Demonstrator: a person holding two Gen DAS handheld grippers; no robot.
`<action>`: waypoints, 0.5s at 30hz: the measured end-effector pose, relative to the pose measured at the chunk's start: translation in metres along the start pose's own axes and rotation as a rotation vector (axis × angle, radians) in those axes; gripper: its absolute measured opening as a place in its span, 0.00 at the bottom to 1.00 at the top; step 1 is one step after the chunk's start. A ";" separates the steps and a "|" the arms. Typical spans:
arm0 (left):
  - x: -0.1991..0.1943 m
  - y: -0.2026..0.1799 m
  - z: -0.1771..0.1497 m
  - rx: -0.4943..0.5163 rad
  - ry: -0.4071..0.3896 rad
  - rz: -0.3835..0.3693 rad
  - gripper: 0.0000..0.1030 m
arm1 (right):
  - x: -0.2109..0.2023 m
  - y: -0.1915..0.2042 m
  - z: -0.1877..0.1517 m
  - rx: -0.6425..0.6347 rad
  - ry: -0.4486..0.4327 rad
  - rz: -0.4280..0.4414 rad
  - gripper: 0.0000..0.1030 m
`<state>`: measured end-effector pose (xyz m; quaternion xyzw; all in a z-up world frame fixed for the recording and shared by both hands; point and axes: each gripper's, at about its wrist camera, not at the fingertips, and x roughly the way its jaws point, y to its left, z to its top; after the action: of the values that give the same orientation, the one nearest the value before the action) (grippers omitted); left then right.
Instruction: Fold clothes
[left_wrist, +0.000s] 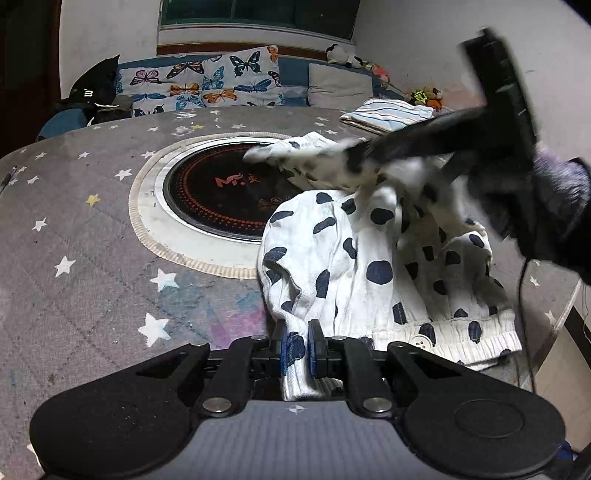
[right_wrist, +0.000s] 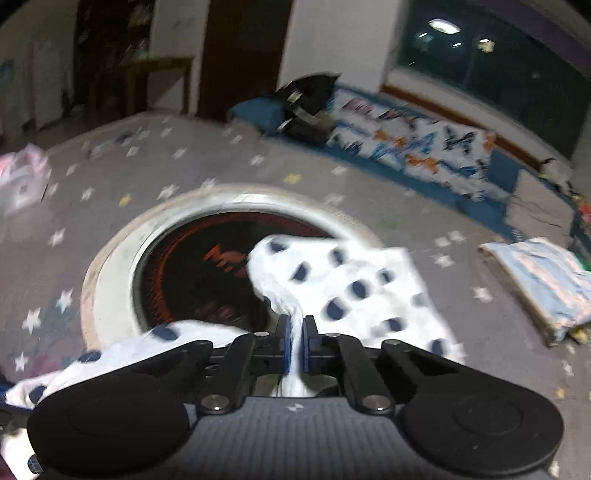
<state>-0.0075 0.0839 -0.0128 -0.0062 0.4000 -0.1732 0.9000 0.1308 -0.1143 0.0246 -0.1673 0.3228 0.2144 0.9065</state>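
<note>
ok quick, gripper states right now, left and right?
Left gripper: shut on the spotted white garment, near its hem.
Right gripper: shut on the same garment, a bunched fold between its fingers; view blurred.

Left tool (left_wrist: 295, 345) — right tool (right_wrist: 295, 341) — both clamped.

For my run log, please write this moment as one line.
left gripper: shut on spotted garment | right gripper: shut on spotted garment | fold: unfinished

Black left claw (left_wrist: 295, 345), blue pads (left_wrist: 283, 349), silver screws, grey ribbed body
</note>
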 end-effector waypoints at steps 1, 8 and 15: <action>0.001 0.000 0.000 0.002 0.001 0.002 0.13 | -0.007 -0.009 0.001 0.017 -0.021 -0.020 0.05; 0.001 -0.002 0.000 0.010 0.009 0.019 0.15 | -0.056 -0.086 -0.018 0.196 -0.087 -0.223 0.05; -0.004 -0.005 0.006 0.028 -0.003 0.038 0.23 | -0.071 -0.141 -0.083 0.346 0.043 -0.363 0.07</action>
<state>-0.0071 0.0796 -0.0055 0.0140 0.3963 -0.1615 0.9037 0.1090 -0.2910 0.0333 -0.0693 0.3386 -0.0139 0.9383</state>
